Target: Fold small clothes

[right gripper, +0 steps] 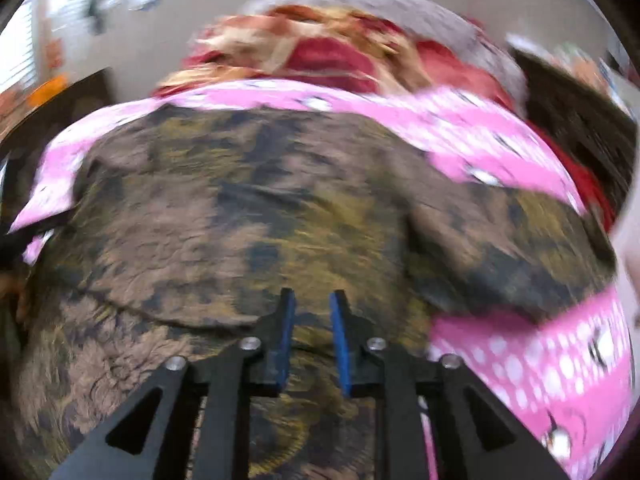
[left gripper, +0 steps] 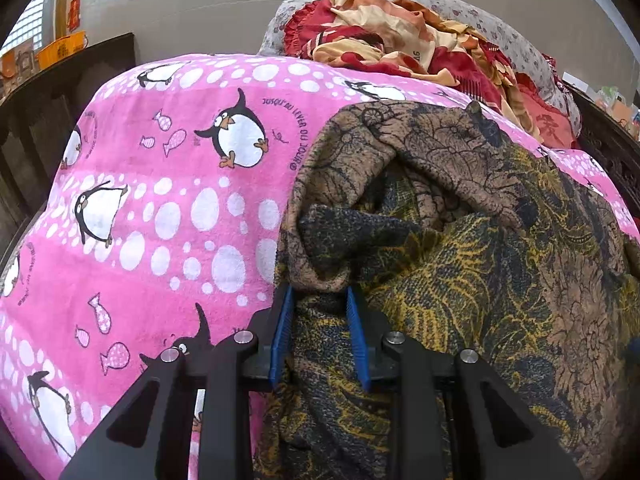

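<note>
A brown, black and yellow floral garment (left gripper: 460,240) lies crumpled on a pink penguin-print blanket (left gripper: 160,200). My left gripper (left gripper: 320,296) has a fold of this garment's left edge bunched between its blue pads (left gripper: 282,336) and is closed on it. In the blurred right wrist view the same garment (right gripper: 240,208) spreads wide over the pink blanket (right gripper: 520,360). My right gripper (right gripper: 312,304) hovers over the garment's near edge with its blue pads (right gripper: 339,344) apart and nothing between them.
A heap of red, orange and cream bedding (left gripper: 420,44) with a grey flowered pillow (left gripper: 500,32) lies beyond the blanket. Dark wooden furniture (left gripper: 60,100) stands at the left and far right (left gripper: 608,140). A beige wall (left gripper: 240,0) is behind.
</note>
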{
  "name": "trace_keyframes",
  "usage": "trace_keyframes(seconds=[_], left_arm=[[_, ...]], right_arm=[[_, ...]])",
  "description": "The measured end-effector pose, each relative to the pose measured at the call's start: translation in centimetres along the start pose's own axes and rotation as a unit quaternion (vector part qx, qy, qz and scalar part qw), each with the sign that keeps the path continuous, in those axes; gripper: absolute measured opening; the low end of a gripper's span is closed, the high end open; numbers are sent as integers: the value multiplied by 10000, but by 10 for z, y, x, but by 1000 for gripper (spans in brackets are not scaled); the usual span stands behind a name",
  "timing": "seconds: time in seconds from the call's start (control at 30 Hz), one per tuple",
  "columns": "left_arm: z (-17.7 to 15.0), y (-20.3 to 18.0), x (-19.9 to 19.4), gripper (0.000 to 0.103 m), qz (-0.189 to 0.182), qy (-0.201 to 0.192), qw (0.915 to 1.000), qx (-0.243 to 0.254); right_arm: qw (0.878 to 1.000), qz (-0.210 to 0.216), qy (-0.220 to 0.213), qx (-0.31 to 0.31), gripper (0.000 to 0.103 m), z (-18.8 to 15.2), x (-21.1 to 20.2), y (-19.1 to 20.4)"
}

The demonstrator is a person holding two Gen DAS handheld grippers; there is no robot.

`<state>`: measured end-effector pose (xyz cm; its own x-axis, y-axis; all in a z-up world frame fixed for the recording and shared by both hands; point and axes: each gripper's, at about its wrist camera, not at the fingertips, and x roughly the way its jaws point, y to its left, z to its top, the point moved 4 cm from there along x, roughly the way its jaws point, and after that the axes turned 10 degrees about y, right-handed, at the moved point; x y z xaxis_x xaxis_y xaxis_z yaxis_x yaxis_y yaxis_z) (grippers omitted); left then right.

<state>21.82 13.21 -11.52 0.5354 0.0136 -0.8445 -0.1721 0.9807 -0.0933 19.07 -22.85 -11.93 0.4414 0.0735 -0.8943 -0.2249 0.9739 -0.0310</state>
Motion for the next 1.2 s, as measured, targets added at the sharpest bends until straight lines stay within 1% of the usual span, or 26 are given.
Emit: trace_keyframes(seconds=[0.03,0.07,0.1,0.13,0.17,0.2,0.23,0.27,0.33,0.37,0.4,0.43,0.5,0.53,0.6,0.67,0.73,0.8,0.83,0.93,1.0,1.03,1.07,1.1,1.13,1.2], left_arm=[[1,-1,-5,6,8,69,10000,38],[1,-1,-14,6,-23,58,10000,-2],[1,-2,-25,6,-124,-34,9999,-74],[0,-4,-39,6,-226,-161,9996,-107],[-1,-7,-49,6,-286,-263,9992,-85],[-5,-11,-60,6,-344,-380,9987,-36],[-12,-19,-68,6,-411,-464,9980,90],[-22,-28,-72,6,-487,-457,9973,296],[-43,-42,-67,6,-589,-284,9961,599],[-57,-47,-59,6,-625,-122,9954,715],[-69,-50,-50,6,-650,32,9949,765],[-81,-51,-40,6,-660,181,9947,771],[-83,-49,-45,8,-611,18,9954,733],[-82,-47,-41,9,-628,91,9956,690],[-82,-45,-41,9,-717,132,9953,636],[-80,-41,-40,9,-782,145,9951,582],[-79,-39,-41,9,-759,138,9954,573],[-78,-39,-40,10,-715,134,9957,581],[-80,-41,-40,10,-714,131,9957,572],[-78,-42,-37,10,-780,139,9955,511],[-78,-42,-36,10,-801,141,9955,492],[-78,-42,-35,10,-806,141,9954,490],[-78,-41,-35,10,-813,140,9954,484],[-78,-41,-35,10,-816,139,9954,478],[-78,-41,-35,10,-821,138,9954,474],[-78,-41,-35,10,-831,137,9953,469]], right_arm=[[9997,78,176,119,36,-7,9,-6],[9996,179,72,214,36,-8,3,-9],[9992,188,195,277,36,-8,-2,-11],[9991,104,254,337,36,-9,-10,-14],[9991,95,123,384,36,-10,-22,-19],[9987,131,-105,482,36,-4,-36,-31],[9968,138,-390,685,36,-5,-56,-47],[9940,131,-626,892,37,-7,-72,-65],[9845,29,-1085,1380,41,-10,-102,-115],[9788,-164,-1230,1626,46,-13,-111,-146],[9745,-322,-1270,1824,50,-12,-112,-174],[9682,-474,-1248,2115,50,-16,-112,-208],[9586,-660,-1158,2516,50,-26,-108,-261],[9561,-740,-1119,2604,50,-31,-106,-290],[9566,-901,-1036,2572,50,-23,-98,-318],[9639,-771,-1005,2341,50,-5,-83,-328],[9730,-746,-864,2005,51,21,-63,-326],[9790,-836,-659,1741,60,38,-49,-320],[9811,-910,-492,1632,60,48,-38,-314],[9802,-1203,-120,1568,60,60,-10,-321],[9744,-1545,181,1623,59,61,2,-326],[9720,-1615,275,1682,57,63,8,-332],[9709,-1601,278,1758,33,63,6,-335],[9687,-1576,310,1893,5,63,4,-339],[9662,-1550,210,2047,5,62,-6,-342],[9649,-1563,-114,2107,5,61,-32,-343]])
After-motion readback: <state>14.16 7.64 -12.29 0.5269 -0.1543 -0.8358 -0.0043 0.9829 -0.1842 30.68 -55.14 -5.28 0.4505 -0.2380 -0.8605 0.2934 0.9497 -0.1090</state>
